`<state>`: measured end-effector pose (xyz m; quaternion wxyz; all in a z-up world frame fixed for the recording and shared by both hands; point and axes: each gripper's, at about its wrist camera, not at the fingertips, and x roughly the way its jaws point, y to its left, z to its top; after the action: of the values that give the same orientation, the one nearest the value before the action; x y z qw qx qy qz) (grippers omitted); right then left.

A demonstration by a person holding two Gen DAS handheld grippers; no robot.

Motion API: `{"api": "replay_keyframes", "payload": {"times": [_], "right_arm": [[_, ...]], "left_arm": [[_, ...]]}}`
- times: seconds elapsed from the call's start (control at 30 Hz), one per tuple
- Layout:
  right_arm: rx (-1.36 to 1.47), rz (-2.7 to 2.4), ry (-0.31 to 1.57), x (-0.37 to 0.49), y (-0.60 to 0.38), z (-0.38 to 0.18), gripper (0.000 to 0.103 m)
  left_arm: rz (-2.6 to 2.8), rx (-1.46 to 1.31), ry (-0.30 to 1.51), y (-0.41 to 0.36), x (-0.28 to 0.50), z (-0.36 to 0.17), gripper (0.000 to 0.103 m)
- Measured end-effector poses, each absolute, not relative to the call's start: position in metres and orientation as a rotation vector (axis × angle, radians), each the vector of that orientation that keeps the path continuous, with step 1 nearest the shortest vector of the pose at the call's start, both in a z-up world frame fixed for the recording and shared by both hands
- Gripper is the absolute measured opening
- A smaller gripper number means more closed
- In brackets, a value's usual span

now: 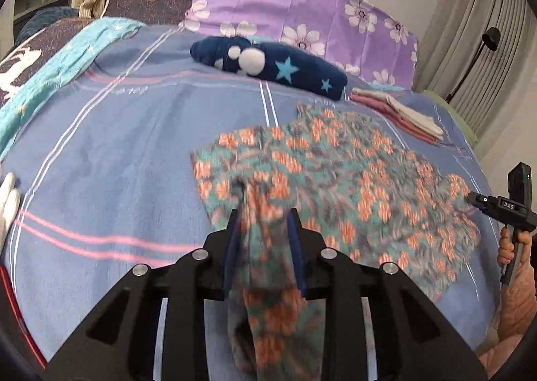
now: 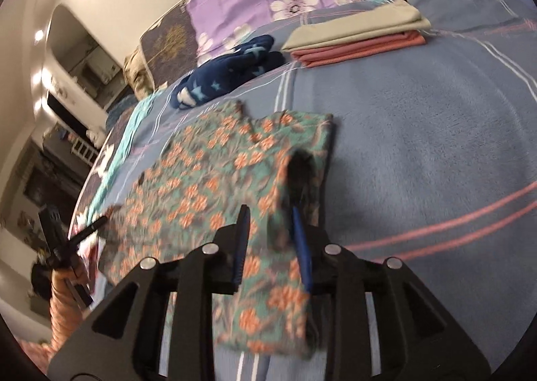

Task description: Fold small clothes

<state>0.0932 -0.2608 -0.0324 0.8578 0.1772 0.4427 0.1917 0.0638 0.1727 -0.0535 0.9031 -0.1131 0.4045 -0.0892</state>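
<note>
Two grippers frame one floral garment (image 1: 335, 176), a teal cloth with orange flowers spread on the blue striped blanket (image 1: 110, 159) that covers the bed.

Left wrist view: my left gripper (image 1: 263, 223) sits at lower centre of the frame. A bunched fold of the garment runs between its blue pads (image 1: 231, 240) and hangs down past them toward the bottom edge. The pads stand a little apart with the cloth loose in the gap; the picture is blurred here, so whether they touch the fabric I cannot tell. The rest of the garment fans out to the right of centre. At the right edge, my right gripper appears from the side, its tip at the garment's far corner, held by a hand (image 1: 513, 246) in an orange sleeve.

Right wrist view: my right gripper (image 2: 270, 213) sits at lower centre. A corner fold of the garment passes between its pads and drapes below them; the visible blades look apart, yet the tongs read as clamped on the cloth. The garment body spreads toward the centre left of the frame.

Beyond the garment lie a navy starred item (image 1: 268, 65) at upper centre, a folded pink and beige stack (image 1: 399, 112) at upper right, and a purple flowered pillow (image 1: 302, 5) behind them.
</note>
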Motion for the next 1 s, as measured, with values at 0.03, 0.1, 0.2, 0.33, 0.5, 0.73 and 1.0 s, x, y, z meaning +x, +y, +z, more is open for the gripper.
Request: {"api": "replay_keyframes", "payload": {"times": [0.03,0.1,0.2,0.33,0.5,0.73,1.0], "right_arm": [[0.363,0.403,0.931,0.092,-0.259,-0.03,0.005],[0.366,0.412,0.912,0.095,-0.255,-0.024,0.005],[0.432,0.436,0.859,0.115,-0.256,-0.004,0.005],[0.514,0.413,0.781,0.17,-0.263,0.02,0.005],[0.487,0.243,0.874,0.244,-0.262,-0.002,0.025],[0.396,0.278,0.974,0.247,-0.264,-0.046,0.044],[0.344,0.344,1.058,0.268,-0.243,-0.068,0.017]], "left_arm": [[-0.185,-0.223,0.856,0.172,0.062,-0.056,0.007],[-0.187,-0.227,0.871,0.171,0.062,-0.056,0.003],[-0.206,-0.302,0.833,0.178,0.072,-0.04,0.003],[-0.131,-0.323,0.752,0.187,0.122,-0.006,0.003],[0.011,-0.32,0.775,0.202,0.187,-0.014,0.042],[-0.077,-0.29,0.859,0.204,0.191,-0.052,0.059],[-0.187,-0.237,0.966,0.181,0.222,-0.087,0.006]]}}
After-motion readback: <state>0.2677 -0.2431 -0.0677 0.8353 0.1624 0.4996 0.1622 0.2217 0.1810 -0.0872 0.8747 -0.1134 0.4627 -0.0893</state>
